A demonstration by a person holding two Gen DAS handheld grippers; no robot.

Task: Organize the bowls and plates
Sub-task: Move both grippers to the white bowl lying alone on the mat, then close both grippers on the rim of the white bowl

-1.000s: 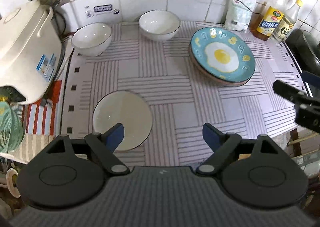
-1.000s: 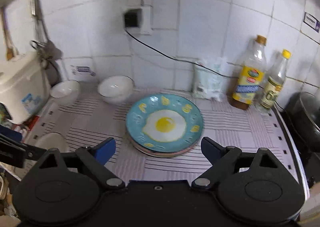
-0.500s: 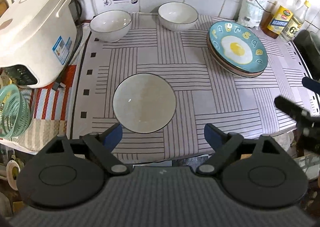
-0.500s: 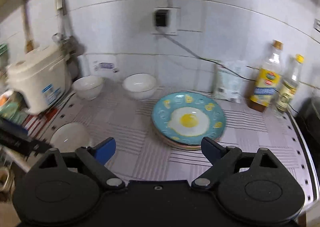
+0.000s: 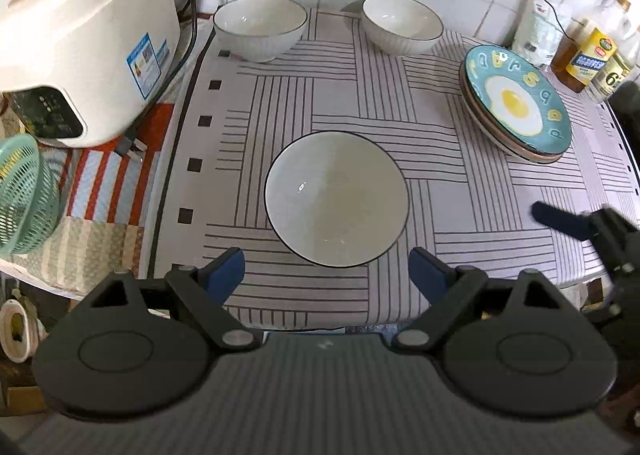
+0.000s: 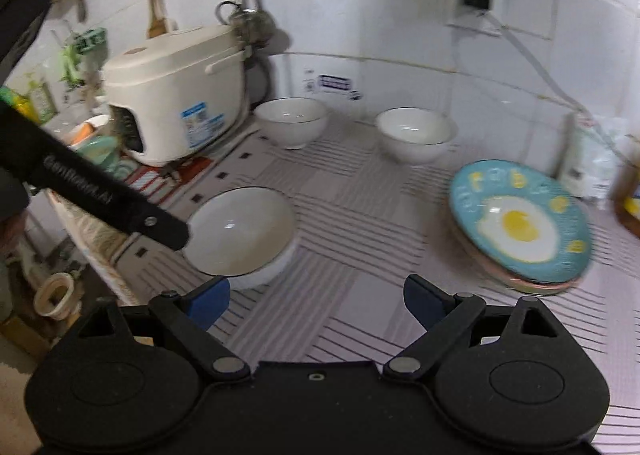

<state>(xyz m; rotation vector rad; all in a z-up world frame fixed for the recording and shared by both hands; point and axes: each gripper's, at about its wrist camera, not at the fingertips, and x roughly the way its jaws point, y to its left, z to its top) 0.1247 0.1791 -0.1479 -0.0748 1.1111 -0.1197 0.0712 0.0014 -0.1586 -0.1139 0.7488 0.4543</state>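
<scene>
1. Near the front edge of the tabletop (image 5: pixel 460 211), a round white bowl (image 5: pixel 337 199) with a thin dark rim sits upright, mouth up and empty; being circular, it has no long axis.
2. Two more white bowls, one at the back left (image 5: pixel 260 27) and one at the back centre (image 5: pixel 402 29), stand upright by the tiled wall, apart from each other, both empty.
3. At right, a glossy blue fried-egg plate (image 5: pixel 518 103) tops a short stack of plates.
4. A striped cloth covers the tabletop; a white rice cooker (image 5: pixel 80 43) stands at left.
5. Left tool (image 5: pixel 326 269) is spread wide, holding nothing, just short of the near bowl.
6. Right tool (image 6: pixel 316 301) is likewise wide and empty, over the cloth between near bowl (image 6: pixel 242 233) and plate stack (image 6: pixel 520 225).
</scene>
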